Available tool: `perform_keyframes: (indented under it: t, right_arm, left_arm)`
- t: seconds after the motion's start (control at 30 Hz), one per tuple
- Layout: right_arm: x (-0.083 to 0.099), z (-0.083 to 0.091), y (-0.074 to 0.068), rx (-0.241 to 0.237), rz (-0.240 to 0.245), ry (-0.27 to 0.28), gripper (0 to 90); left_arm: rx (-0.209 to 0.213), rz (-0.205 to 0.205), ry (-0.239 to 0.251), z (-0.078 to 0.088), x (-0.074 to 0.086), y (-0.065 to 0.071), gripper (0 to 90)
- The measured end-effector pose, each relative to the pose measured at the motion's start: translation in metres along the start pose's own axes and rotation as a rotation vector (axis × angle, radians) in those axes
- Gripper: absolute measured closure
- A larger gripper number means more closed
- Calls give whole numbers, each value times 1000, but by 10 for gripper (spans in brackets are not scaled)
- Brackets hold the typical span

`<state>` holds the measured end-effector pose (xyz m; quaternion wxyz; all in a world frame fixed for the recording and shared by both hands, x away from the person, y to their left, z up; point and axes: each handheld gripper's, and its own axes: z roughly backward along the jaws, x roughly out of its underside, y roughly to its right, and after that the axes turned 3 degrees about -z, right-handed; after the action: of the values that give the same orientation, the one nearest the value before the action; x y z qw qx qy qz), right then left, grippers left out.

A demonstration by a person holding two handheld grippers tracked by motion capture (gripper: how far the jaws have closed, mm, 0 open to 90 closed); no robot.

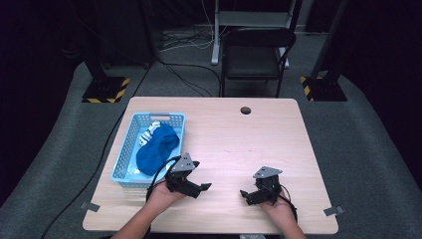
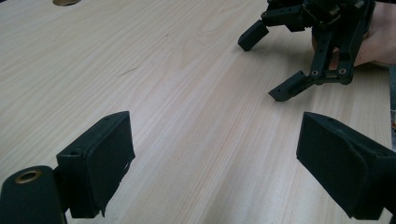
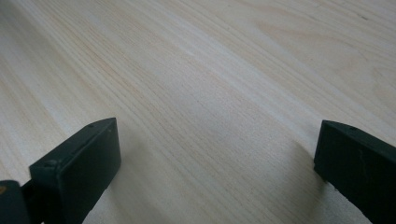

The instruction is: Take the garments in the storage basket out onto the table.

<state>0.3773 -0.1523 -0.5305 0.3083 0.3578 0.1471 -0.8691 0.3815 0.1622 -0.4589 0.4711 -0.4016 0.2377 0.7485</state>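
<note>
High view: left gripper (image 1: 198,188) and right gripper (image 1: 247,195), jaws spread, nothing held, over bare table (image 1: 249,144). Blue cloth (image 1: 157,147) lay in basket (image 1: 130,139), ten o'clock of left gripper.

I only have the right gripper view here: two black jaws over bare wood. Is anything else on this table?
Observer: Yes, a light blue basket sits at the table's left side.
Operator: Empty?
Observer: No, a blue cloth lies in it, with a striped white item behind.
Operator: Where is the left gripper?
Observer: The left gripper is just right of the basket, jaws open, holding nothing.
Operator: And mine?
Observer: The right gripper is open too, facing the left one.
</note>
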Motion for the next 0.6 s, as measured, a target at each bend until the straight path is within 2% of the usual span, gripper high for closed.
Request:
perform_keyframes:
  t: [0.6]
  right_arm:
    - [0,0,0,0,0,0,0]
  left_arm:
    - [-26,22,27,12,-1,-10,105]
